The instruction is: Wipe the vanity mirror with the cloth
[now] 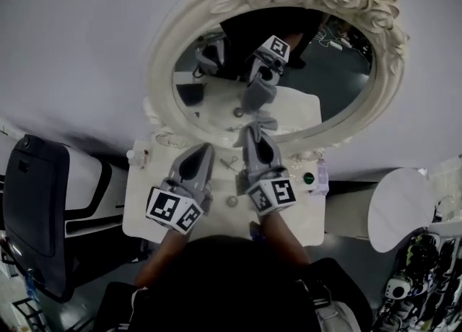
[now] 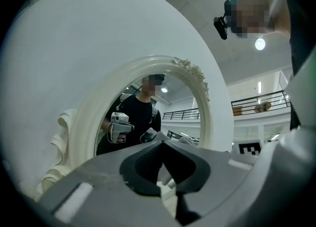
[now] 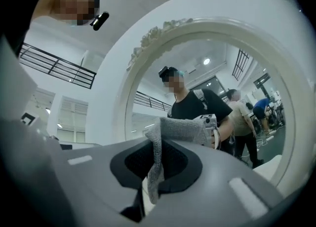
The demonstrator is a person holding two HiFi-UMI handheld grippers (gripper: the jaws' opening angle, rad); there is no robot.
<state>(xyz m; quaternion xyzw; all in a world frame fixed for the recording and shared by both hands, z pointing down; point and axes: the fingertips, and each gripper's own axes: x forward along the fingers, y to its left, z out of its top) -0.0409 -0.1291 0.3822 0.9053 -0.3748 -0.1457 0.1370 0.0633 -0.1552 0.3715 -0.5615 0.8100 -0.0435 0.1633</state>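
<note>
- Cloth (image 3: 159, 169): a grey knitted cloth is pinched in the right tongs (image 3: 158, 141). One fold hangs down between the two halves and another bunches above the tip. In the head view the cloth (image 1: 263, 123) sits at the lower edge of the vanity mirror's glass. I cannot tell whether it touches the glass.
- Right tongs (image 1: 258, 133): closed on the cloth and pointing up at the lower middle of the vanity mirror (image 1: 339, 78).
- Left tongs (image 1: 205, 151): just left of the right tongs and below the mirror's lower rim. The left gripper view shows these tongs (image 2: 161, 147) closed at the tip with nothing between them.
- Tabletop (image 1: 144, 204): white, directly beneath the mirror, under both tongs. A small green-capped item (image 1: 309, 177) stands on it below the mirror's lower right rim.
- Chair (image 1: 36, 208): dark, to the lower left of the mirror, beside the tabletop.
- Vanity mirror: oval, in a cream frame (image 1: 162, 56) carved with roses along its top, standing at the back of the tabletop. Its glass reflects both tongs and the person in dark clothes.
- Wall (image 1: 72, 35): plain and pale, behind the mirror.
</note>
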